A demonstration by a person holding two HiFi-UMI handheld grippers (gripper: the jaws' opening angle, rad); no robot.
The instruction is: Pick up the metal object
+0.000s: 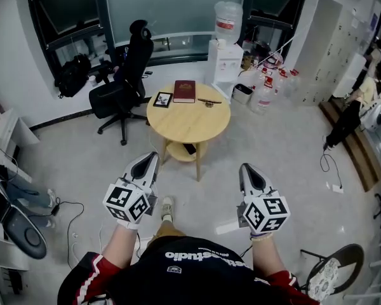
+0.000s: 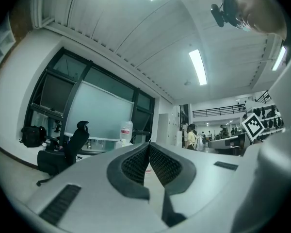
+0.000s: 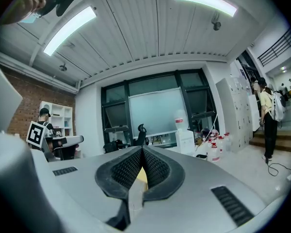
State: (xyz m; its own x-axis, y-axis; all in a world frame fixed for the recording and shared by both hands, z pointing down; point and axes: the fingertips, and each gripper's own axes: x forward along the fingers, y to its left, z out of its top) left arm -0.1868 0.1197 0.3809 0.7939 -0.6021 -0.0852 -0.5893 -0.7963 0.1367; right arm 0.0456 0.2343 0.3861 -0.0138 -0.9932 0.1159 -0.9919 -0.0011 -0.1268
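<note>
looking down, i see the round wooden table [image 1: 188,124] at the centre of the frame, with the black office chair [image 1: 124,84] to its upper left. my left gripper [image 1: 153,156] and right gripper [image 1: 246,168] hang in the lower half, both clenched on nothing. the red book [image 1: 184,91] lies on the tabletop's upper edge, and the small metal object [image 1: 209,102] sits just right of it.

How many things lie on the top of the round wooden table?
3: a framed picture at the left edge, a red book at the far side, a small metal object to the book's right. Smaller things may escape this view.
</note>
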